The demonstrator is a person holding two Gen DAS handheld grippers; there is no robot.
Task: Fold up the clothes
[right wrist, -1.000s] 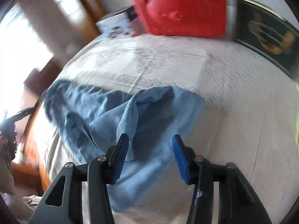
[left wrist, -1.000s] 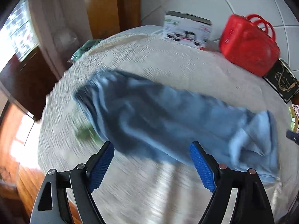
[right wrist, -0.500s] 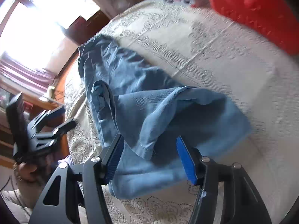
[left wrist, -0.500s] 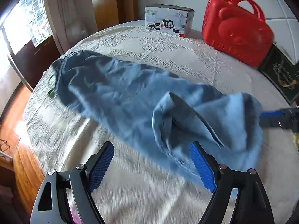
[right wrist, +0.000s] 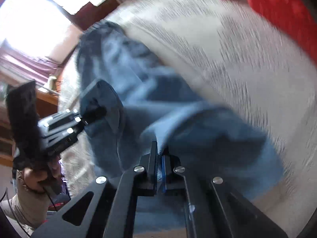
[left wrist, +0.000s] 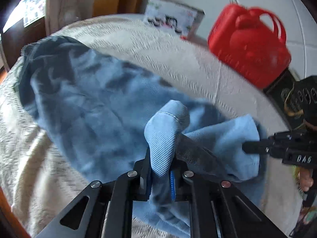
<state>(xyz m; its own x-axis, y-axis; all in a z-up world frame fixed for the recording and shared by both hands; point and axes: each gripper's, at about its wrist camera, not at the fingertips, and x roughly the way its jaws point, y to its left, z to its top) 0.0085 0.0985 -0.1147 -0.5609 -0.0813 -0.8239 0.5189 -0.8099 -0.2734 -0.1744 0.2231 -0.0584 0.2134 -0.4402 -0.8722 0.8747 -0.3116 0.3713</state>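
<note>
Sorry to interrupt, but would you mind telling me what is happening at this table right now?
A person is folding a blue garment that lies on a table covered with a lace cloth. Each hand holds a gripper, and both are shut on one end of the fabric: the left gripper pinches a bunched fold, and the right gripper grips the edge beside it. The rest of the garment lies spread across the table. A red case and a printed box stand at the far side.

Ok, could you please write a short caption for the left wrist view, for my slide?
Left gripper shut on a fold of the blue garment spread over the lace tablecloth, red case behind.
</note>
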